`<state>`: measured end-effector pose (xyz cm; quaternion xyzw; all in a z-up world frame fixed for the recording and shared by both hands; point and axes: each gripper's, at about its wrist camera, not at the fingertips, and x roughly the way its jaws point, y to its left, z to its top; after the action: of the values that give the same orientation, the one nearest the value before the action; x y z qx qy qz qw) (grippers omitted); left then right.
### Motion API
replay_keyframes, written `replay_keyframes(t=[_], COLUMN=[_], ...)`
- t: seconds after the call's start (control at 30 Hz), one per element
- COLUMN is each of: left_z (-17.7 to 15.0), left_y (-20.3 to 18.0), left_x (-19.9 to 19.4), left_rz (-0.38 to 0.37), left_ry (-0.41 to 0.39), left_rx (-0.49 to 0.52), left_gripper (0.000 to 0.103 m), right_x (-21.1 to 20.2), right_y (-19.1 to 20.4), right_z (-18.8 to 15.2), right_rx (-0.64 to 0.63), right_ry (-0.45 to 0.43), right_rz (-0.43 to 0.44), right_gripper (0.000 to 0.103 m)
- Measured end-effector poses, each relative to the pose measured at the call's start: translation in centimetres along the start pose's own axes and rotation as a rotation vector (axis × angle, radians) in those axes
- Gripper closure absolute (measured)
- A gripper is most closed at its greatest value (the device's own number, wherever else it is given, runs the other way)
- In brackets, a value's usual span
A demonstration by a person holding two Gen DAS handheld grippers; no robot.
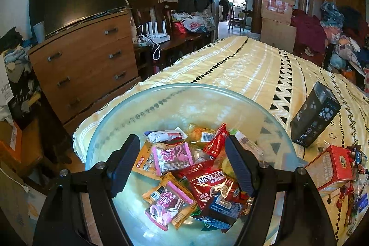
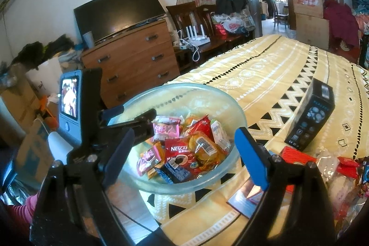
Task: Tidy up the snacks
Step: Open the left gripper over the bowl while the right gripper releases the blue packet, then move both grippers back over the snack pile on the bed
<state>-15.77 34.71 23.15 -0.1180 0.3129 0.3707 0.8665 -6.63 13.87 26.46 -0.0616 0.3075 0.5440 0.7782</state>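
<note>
Both grippers' jaws stand open and empty over the glass bowl (image 2: 233, 107); loose snacks (image 2: 341, 167) lie on the bed to the right, nearer the right gripper (image 2: 184, 153) than the left gripper (image 1: 182, 163).

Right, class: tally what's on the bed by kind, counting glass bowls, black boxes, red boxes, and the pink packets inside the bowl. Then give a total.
Glass bowl: 1
Black box: 1
Red box: 1
Pink packets: 2
Total: 5
</note>
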Motion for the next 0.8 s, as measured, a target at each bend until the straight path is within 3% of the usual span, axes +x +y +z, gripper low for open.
replay_keyframes(t=[0.5,0.8], left_z=[0.1,-0.1], left_y=[-3.7,-8.8], left_x=[-1.0,-2.2], left_rz=[0.002,-0.046], left_ry=[-0.011,-0.027], left_rx=[0.063,0.142], left_gripper=[0.026,0.026], right_x=[-2.1,-5.3], right_y=[-2.6,-6.4], right_z=[-1.0,-3.2], right_rx=[0.04,0.118], right_ry=[-0.021,-0.056], right_rz=[0.0,-0.026], right_gripper=[0.01,0.009])
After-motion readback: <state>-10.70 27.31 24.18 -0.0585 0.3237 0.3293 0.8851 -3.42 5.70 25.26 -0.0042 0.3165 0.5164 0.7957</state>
